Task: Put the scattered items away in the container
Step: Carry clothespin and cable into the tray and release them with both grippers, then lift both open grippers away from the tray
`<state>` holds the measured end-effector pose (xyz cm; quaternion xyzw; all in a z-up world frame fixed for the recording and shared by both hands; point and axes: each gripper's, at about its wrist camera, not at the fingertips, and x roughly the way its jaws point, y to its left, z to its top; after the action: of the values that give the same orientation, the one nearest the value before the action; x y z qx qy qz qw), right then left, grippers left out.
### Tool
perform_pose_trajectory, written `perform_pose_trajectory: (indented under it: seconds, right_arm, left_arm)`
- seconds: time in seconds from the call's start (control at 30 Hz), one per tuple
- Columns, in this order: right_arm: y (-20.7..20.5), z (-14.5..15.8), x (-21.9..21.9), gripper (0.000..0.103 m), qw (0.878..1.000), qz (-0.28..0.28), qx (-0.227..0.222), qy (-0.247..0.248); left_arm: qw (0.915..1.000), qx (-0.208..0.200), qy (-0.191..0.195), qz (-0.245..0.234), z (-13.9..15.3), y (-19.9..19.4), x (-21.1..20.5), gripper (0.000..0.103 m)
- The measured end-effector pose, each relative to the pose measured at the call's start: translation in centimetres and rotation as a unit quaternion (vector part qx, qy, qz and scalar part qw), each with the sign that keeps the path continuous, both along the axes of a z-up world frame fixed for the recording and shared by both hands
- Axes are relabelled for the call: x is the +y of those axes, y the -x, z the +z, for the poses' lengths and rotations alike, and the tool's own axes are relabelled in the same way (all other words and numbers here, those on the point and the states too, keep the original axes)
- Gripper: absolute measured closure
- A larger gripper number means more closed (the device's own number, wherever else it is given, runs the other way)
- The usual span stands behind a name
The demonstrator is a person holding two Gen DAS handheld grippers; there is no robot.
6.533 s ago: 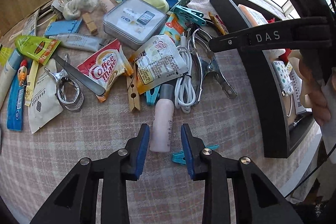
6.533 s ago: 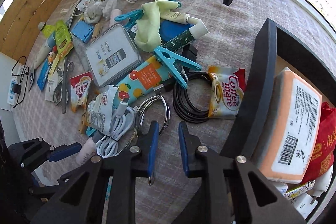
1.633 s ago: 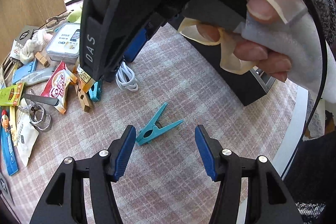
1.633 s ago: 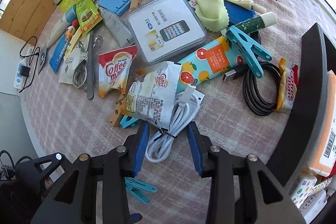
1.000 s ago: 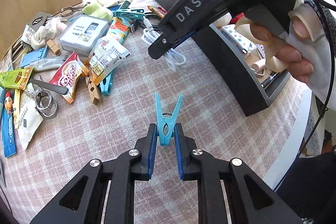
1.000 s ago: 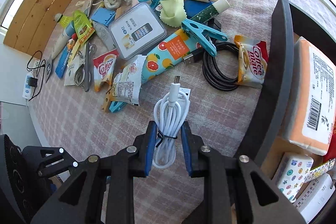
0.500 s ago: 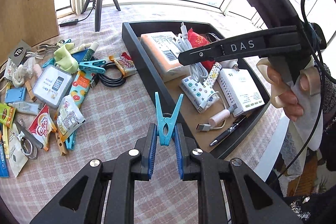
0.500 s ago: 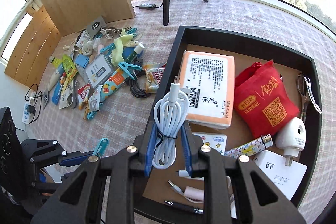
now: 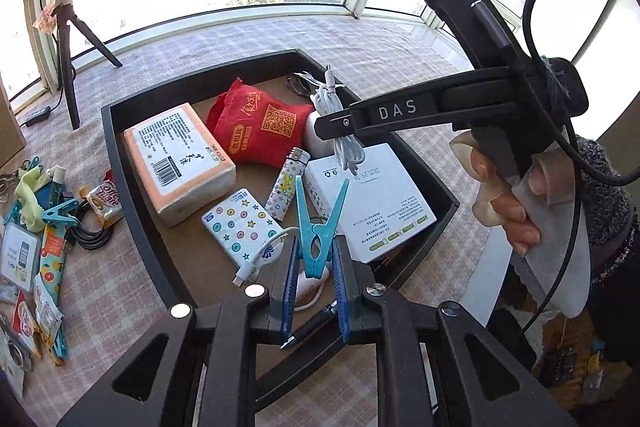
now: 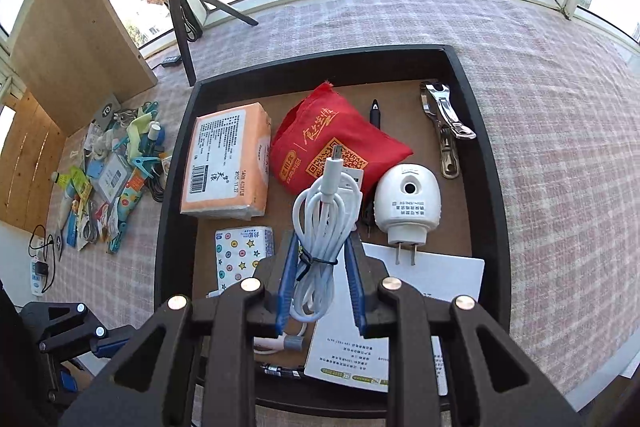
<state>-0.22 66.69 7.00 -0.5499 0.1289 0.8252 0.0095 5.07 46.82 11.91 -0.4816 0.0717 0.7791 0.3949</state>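
Observation:
My left gripper (image 9: 314,269) is shut on a blue clothespin (image 9: 319,227) and holds it above the near end of the black tray (image 9: 132,171). My right gripper (image 10: 320,267) is shut on a coiled white USB cable (image 10: 322,231) above the tray (image 10: 486,187); the cable also shows in the left wrist view (image 9: 340,123) hanging over the tray's far right part. The tray holds a tissue pack (image 9: 178,151), a red bag (image 9: 260,125), a white box (image 9: 368,199) and a white plug (image 10: 408,203).
Scattered items (image 9: 36,227) lie on the checked cloth left of the tray: sachets, clips, a black cable, a tin. A tripod (image 9: 70,39) stands at the back left. A wooden board (image 10: 76,51) stands behind the pile. A power strip (image 10: 38,271) lies off the table's left edge.
Both grippers have picked up their items from the pile side and moved over the tray; the tray now fills the middle of both views.

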Motion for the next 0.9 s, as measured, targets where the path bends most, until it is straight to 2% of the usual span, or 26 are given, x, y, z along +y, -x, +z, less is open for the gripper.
perform_pose_trajectory:
  seconds: [0.03, 0.07, 0.1, 0.13, 0.3, 0.6, 0.77, 0.9]
  right_arm:
    - [-0.1, 0.0, 0.2, 0.079, 1.000, -0.001, 0.000, 0.003]
    - [-0.2, -0.1, 0.4, 0.075, 1.000, -0.002, -0.003, 0.007]
    - [-0.2, -0.1, 0.5, 0.069, 1.000, -0.005, -0.004, 0.008]
    - [-0.3, 0.0, 0.5, 0.067, 1.000, -0.005, -0.001, 0.007]
    - [0.0, 0.8, -0.4, 0.067, 1.000, 0.011, 0.012, -0.003]
    - [1.3, 1.2, -3.1, 0.064, 0.998, 0.057, 0.019, -0.003]
    - [1.9, 1.7, -6.2, 0.060, 0.992, 0.114, 0.040, -0.021]
    - [3.3, 2.2, -10.0, 0.060, 0.982, 0.180, 0.049, -0.030]
  left_arm:
    - [1.0000, 0.003, 0.006, -0.007, 0.0, -0.2, 0.4, 0.085]
    - [0.9998, 0.004, 0.012, -0.015, -0.2, -0.4, 0.8, 0.066]
    - [0.9997, 0.009, 0.017, -0.015, -0.3, -0.5, 1.0, 0.036]
    - [0.9997, 0.018, 0.015, -0.009, -0.2, -0.7, 0.9, 0.030]
    - [0.9995, 0.024, 0.019, 0.002, -0.2, -0.5, 0.1, 0.038]
    - [0.9981, 0.031, 0.028, 0.046, -0.3, 1.1, -3.1, 0.039]
    - [0.9949, 0.024, 0.039, 0.090, -0.7, 2.8, -7.0, 0.039]
    - [0.9892, 0.031, 0.062, 0.129, -1.0, 4.5, -11.2, 0.039]
